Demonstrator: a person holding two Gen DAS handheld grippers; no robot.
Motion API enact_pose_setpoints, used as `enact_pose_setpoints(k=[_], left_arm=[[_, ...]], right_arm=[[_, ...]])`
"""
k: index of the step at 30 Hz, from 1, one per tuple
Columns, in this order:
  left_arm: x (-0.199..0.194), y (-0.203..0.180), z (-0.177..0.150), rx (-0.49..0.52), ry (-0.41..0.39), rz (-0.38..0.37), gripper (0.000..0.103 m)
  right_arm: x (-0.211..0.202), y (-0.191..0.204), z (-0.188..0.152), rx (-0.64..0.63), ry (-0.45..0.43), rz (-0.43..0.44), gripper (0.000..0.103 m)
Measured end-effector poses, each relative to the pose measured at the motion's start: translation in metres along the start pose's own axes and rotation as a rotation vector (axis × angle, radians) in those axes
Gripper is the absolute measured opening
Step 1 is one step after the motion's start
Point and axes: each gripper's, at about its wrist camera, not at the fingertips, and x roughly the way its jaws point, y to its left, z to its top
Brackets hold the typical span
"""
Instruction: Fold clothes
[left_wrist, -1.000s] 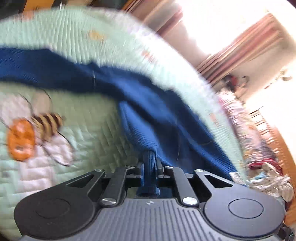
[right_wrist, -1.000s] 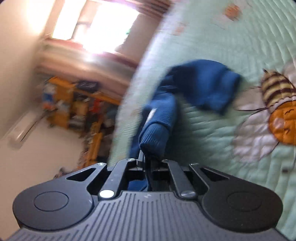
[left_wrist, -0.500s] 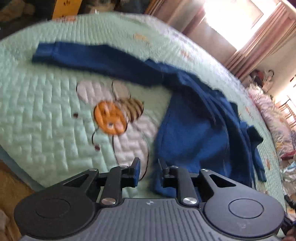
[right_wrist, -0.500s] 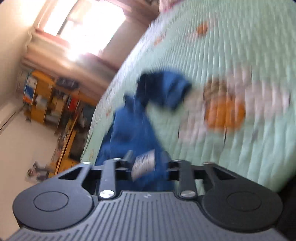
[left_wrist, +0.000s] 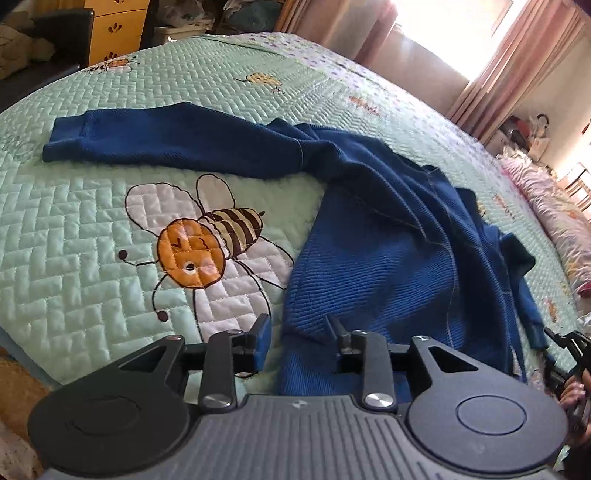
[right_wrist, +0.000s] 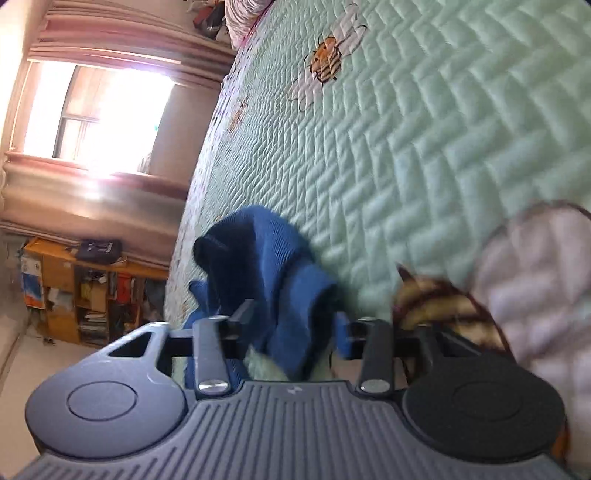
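**Sweater down on quilt, both grippers loose**

Left gripper (left_wrist: 299, 332): jaws apart and opening, hovering at the sweater (left_wrist: 388, 251) hem, nothing pinched. Right gripper (right_wrist: 291, 325): jaws parted but closing, a blue fold between them, pads seemingly not yet pressing.

Sweater spread on the quilt (left_wrist: 74, 240), body from 6 o'clock up toward 1, one sleeve (left_wrist: 166, 140) stretched toward 10 o'clock, above the bee (left_wrist: 207, 247).

Soft ribbed knit, light, floppy, probably clingy on quilting; likely to sag and bunch. Best taken at hem corners or cuffs.

Left view: whole layout, plus right gripper at 4 o'clock. Right view: only a bunched clump, blurred.
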Motion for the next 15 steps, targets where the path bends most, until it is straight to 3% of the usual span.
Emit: enact_pose_setpoints(k=[1,4,9,11,12,13,15], left_arm=[[0.003,-0.002,0.002,0.004,0.004,0.006,0.034],[0.005,-0.010,0.008,0.024,0.005,0.017,0.035],[0.005,-0.022,0.015,0.061,-0.020,0.039,0.043],[0.009,-0.026,0.015,0.061,-0.016,0.030,0.043],[0.011,-0.028,0.014,0.062,-0.013,0.025,0.043],[0.013,-0.030,0.013,0.064,-0.010,0.018,0.043],[0.015,-0.035,0.009,0.075,0.000,0.005,0.043]], right_arm=[[0.007,0.000,0.006,0.000,0.014,-0.016,0.006],[-0.003,0.018,0.044,-0.088,-0.036,-0.033,0.006],[-0.066,0.077,0.152,-0.368,-0.370,-0.092,0.007],[-0.083,0.080,0.186,-0.398,-0.386,-0.162,0.021],[-0.089,0.076,0.197,-0.379,-0.373,-0.196,0.036],[-0.096,0.069,0.198,-0.351,-0.369,-0.214,0.047],[-0.112,0.050,0.185,-0.325,-0.375,-0.214,0.055]])
